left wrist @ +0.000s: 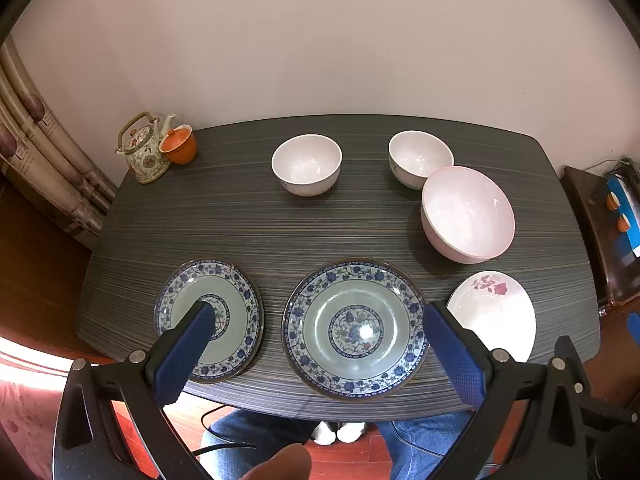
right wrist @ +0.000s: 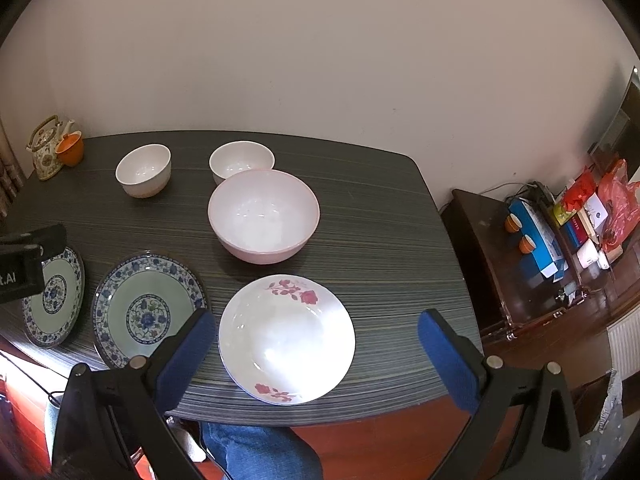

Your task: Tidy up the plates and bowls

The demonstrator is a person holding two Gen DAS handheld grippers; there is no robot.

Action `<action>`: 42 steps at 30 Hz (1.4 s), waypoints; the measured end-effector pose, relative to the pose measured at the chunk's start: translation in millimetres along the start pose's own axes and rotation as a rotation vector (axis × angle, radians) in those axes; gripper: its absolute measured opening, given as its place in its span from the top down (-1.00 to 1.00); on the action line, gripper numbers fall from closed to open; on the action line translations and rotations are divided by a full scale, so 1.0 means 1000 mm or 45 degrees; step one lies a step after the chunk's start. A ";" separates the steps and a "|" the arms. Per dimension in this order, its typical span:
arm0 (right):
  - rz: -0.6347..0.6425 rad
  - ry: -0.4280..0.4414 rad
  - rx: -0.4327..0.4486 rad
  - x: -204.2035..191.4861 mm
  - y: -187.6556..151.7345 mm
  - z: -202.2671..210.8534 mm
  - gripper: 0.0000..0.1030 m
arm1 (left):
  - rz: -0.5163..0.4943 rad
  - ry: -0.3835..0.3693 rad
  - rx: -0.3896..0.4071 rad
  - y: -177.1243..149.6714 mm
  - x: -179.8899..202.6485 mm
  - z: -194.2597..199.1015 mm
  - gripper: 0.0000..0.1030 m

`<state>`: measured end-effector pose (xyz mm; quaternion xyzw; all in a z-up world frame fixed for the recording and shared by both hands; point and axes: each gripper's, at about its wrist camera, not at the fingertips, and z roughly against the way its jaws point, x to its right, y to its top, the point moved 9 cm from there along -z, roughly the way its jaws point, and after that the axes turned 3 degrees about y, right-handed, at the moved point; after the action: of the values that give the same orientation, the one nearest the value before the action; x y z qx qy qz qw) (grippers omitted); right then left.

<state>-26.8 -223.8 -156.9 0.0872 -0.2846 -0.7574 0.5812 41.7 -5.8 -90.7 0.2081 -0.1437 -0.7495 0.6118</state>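
On the dark striped table (left wrist: 320, 220) lie a small blue-patterned plate (left wrist: 236, 312), a larger blue-patterned plate (left wrist: 354, 328) and a white rose plate (left wrist: 496, 316) along the near edge. Two small white bowls (left wrist: 307, 164) (left wrist: 418, 158) and a large pink bowl (left wrist: 468, 214) stand behind. My left gripper (left wrist: 320, 344) is open above the larger blue plate, holding nothing. My right gripper (right wrist: 316, 352) is open above the rose plate (right wrist: 286, 338), empty. The right wrist view also shows the large pink bowl (right wrist: 263, 216) and both blue plates (right wrist: 146, 308) (right wrist: 54, 292).
A floral teapot (left wrist: 144, 148) and an orange cup (left wrist: 179, 146) stand at the table's far left corner. A curtain (left wrist: 36, 152) hangs at the left. A dark side cabinet (right wrist: 520, 264) with boxes and bags stands to the right. The person's legs are under the near edge.
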 end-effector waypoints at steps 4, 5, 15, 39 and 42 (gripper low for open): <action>-0.001 0.005 -0.006 -0.001 -0.003 -0.001 -1.00 | -0.002 0.000 0.000 -0.001 0.000 0.000 -1.00; -0.001 0.006 -0.007 -0.001 -0.003 -0.002 -1.00 | -0.001 -0.003 0.001 -0.001 0.000 0.000 -1.00; 0.006 0.012 -0.018 -0.005 -0.006 -0.005 -1.00 | -0.004 0.001 -0.010 -0.005 0.003 -0.002 -1.00; 0.014 0.039 -0.071 -0.016 -0.022 -0.025 -1.00 | 0.004 0.010 -0.061 -0.017 -0.003 -0.032 -1.00; 0.017 0.044 -0.080 -0.018 -0.024 -0.030 -1.00 | 0.010 0.022 -0.078 -0.022 -0.007 -0.040 -1.00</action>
<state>-27.4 -212.4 -197.7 0.0801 -0.2512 -0.7604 0.5935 43.2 7.2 -134.7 0.1951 -0.1163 -0.7495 0.6219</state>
